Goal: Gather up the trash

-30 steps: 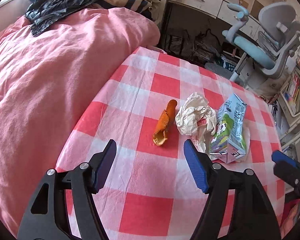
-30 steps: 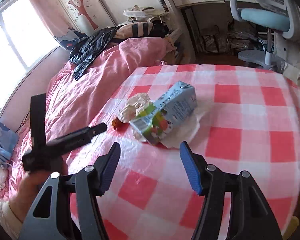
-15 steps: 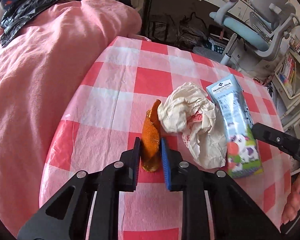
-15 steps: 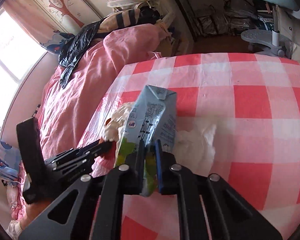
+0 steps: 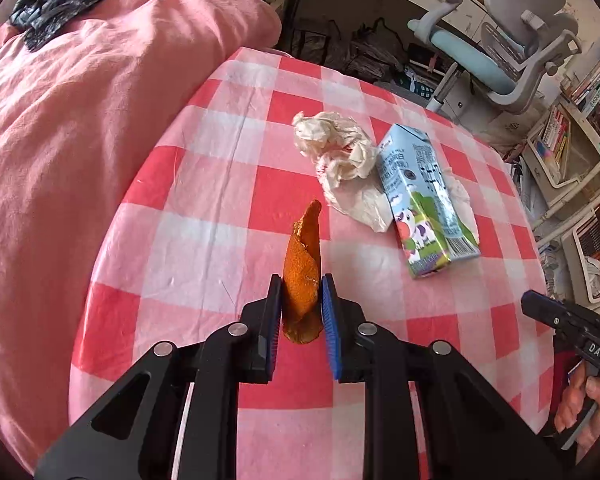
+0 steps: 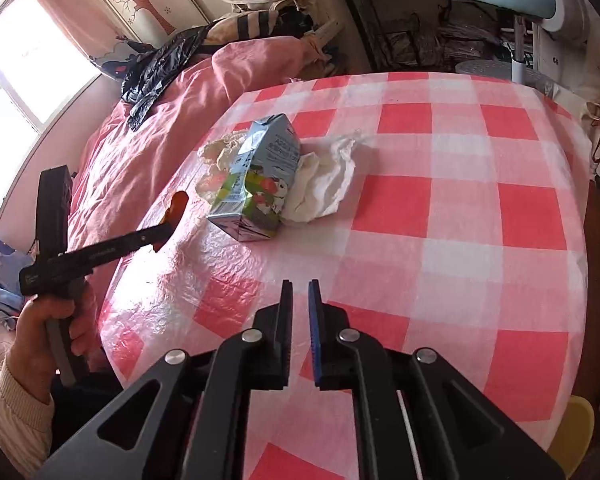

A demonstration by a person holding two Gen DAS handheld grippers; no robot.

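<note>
Orange peel sits clamped lengthwise between the left gripper fingers, while the right gripper, fingers slightly apart and empty, faces the milk carton lying ahead-left on the checkered worktop beside crumpled tissue.

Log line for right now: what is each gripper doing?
left gripper: shut on orange peel | right gripper: jaws just opening, empty | milk carton: on table

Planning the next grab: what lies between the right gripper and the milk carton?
Only bare checked tablecloth between right gripper and milk carton, per the right wrist view.
</note>
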